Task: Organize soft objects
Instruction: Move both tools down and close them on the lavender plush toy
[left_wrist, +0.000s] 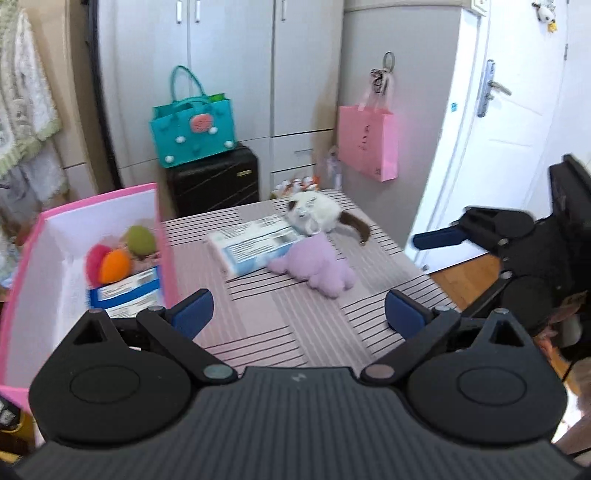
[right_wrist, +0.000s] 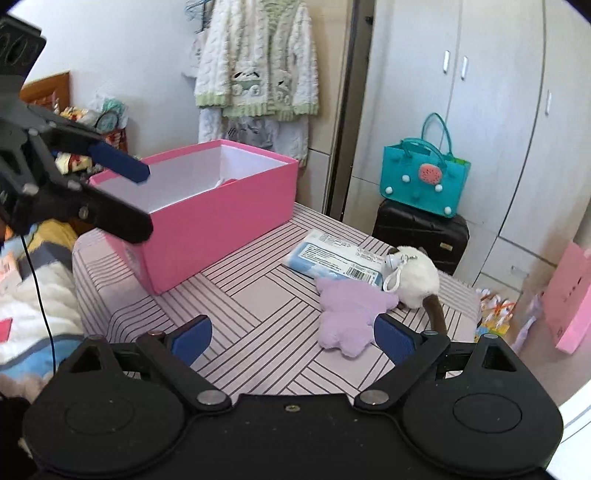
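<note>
Both your tools are spread and hold nothing: the left tool hangs above the tabletop beside the pink box, the right tool near the purple plush. The cat plush and wipes pack lie just behind it.

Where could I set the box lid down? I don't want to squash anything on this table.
Bare striped tablecloth lies between the pink box and the purple plush, running to the near edge. The far corner is crowded: wipes pack, purple plush and white cat plush touch one another.
</note>
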